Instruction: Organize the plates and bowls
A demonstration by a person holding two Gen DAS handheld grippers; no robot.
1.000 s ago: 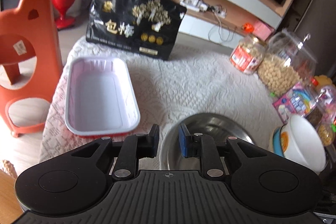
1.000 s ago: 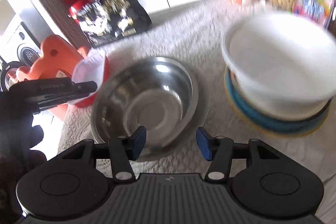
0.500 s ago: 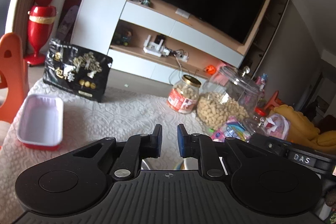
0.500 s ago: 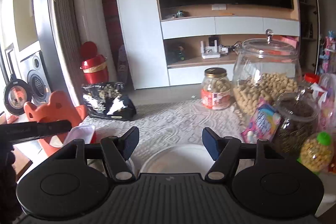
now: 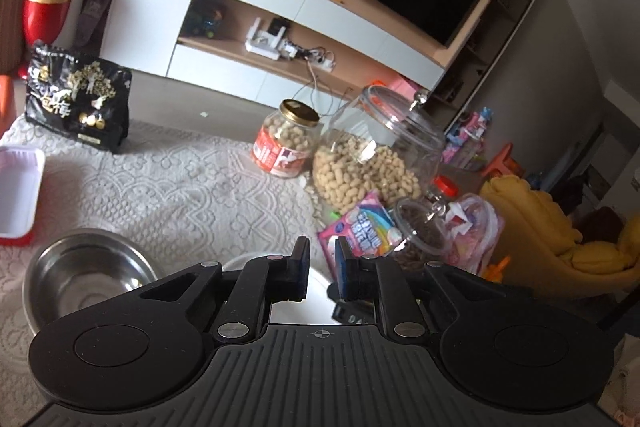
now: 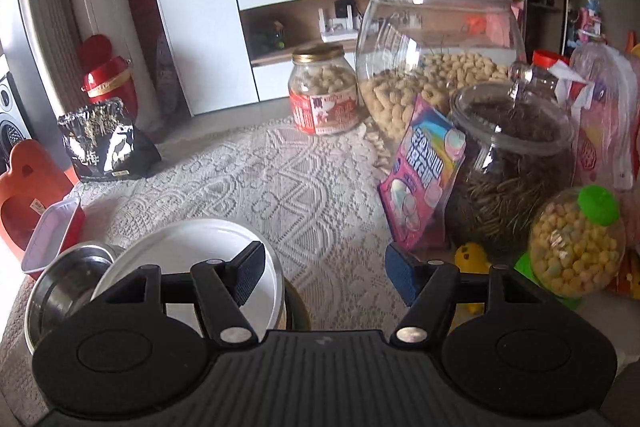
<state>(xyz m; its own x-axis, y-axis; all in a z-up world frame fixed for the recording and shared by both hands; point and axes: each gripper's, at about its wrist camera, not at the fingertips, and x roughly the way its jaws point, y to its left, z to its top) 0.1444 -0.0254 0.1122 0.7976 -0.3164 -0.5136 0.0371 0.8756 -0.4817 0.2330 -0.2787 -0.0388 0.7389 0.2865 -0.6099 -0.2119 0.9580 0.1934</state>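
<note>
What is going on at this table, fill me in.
A person holds a two-finger gripper in each hand above a lace-covered table, sorting dishes. Neither grips anything: the left gripper is nearly shut and empty, the right gripper open and empty. Below sit a steel bowl, a white bowl beside it, and a red-and-white tray at the edge. Snack jars crowd the far side.

Black ribbed tongs (image 5: 320,273), blue pads, silver screws
</note>
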